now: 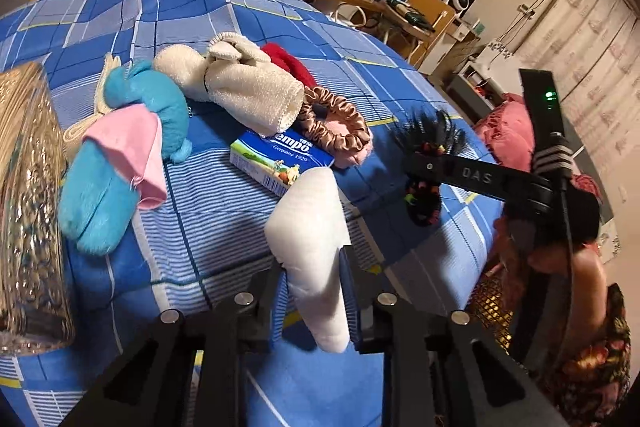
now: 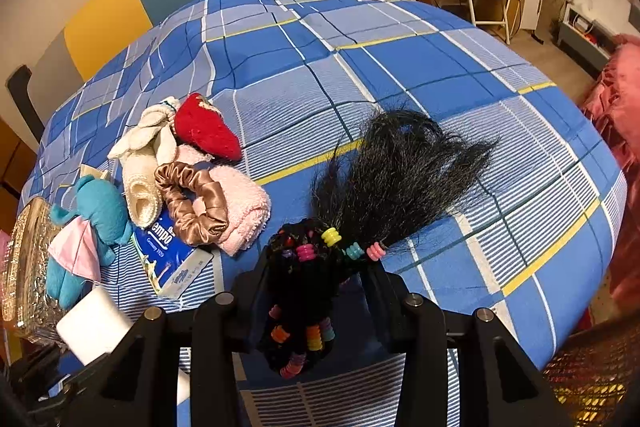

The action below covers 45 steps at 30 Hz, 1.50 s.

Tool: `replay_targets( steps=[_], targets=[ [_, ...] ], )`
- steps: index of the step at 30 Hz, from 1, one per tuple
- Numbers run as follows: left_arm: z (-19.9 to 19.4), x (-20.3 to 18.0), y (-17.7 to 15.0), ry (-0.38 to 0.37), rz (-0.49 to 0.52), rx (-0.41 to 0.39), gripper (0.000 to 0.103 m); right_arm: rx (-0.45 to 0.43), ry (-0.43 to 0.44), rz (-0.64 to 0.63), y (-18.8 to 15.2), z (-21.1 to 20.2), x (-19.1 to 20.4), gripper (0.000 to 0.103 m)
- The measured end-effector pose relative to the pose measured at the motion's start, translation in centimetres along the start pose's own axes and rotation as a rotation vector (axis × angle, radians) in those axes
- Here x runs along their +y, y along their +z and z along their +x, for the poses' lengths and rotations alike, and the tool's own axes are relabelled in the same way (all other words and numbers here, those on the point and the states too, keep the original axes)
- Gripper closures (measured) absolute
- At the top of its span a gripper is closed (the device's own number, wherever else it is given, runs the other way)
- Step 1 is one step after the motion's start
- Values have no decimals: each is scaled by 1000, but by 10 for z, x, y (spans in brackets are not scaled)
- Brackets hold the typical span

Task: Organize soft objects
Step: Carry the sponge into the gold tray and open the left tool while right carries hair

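My left gripper (image 1: 312,267) is shut on a white soft pad (image 1: 312,227) and holds it above the blue checked bedsheet (image 1: 200,11). My right gripper (image 2: 316,267) is shut on a black hair tuft with coloured beads (image 2: 392,171); it also shows in the left wrist view (image 1: 432,143). On the sheet lie a blue plush toy with a pink cloth (image 1: 120,155), a cream knit sock (image 1: 248,83), a red soft piece (image 2: 208,131), a brown satin scrunchie (image 2: 192,203), a pink towel (image 2: 244,211) and a Tempo tissue pack (image 1: 276,159).
A gold patterned glass container (image 1: 28,211) stands at the left edge of the sheet, also in the right wrist view (image 2: 24,267). A woven basket (image 2: 592,371) sits at the lower right. Chairs, a desk and curtains stand behind the bed.
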<state>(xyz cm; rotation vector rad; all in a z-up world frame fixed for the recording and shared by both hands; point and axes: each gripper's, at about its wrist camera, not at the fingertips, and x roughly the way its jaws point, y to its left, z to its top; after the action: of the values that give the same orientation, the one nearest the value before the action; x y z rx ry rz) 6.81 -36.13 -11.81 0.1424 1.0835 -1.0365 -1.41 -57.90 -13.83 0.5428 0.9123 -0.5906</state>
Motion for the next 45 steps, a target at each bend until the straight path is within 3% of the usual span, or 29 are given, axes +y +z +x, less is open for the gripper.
replay_targets(
  steps=[4, 7, 11, 17, 22, 29, 37, 45],
  targets=[
    [-20, 8, -8, -47, -41, -37, 81, -43, -11, -31, 1, -8, 4, 60],
    [-43, 16, -16, -80, -67, -75, 81, -38, 30, -29, -2, -8, 8, 60],
    [-89, 40, -30, -107, -113, -145, 82, -48, 35, -41, -8, -12, 16, 60],
    [-160, 101, -49, -61, -211, -243, 82, -149, 54, -86, -21, -38, 34, 60],
    [-214, 167, -62, 30, -300, -288, 82, -191, 86, -106, -32, -60, 58, 61],
    [-250, 266, -78, 188, -413, -251, 82, -276, 135, -166, -45, -106, 109, 61],
    [-261, 372, -95, 320, -513, -153, 82, -372, 293, -283, -61, -172, 192, 61],
    [-256, 430, -85, 422, -538, -93, 78, -366, 446, -443, -96, -202, 281, 61]
  ],
)
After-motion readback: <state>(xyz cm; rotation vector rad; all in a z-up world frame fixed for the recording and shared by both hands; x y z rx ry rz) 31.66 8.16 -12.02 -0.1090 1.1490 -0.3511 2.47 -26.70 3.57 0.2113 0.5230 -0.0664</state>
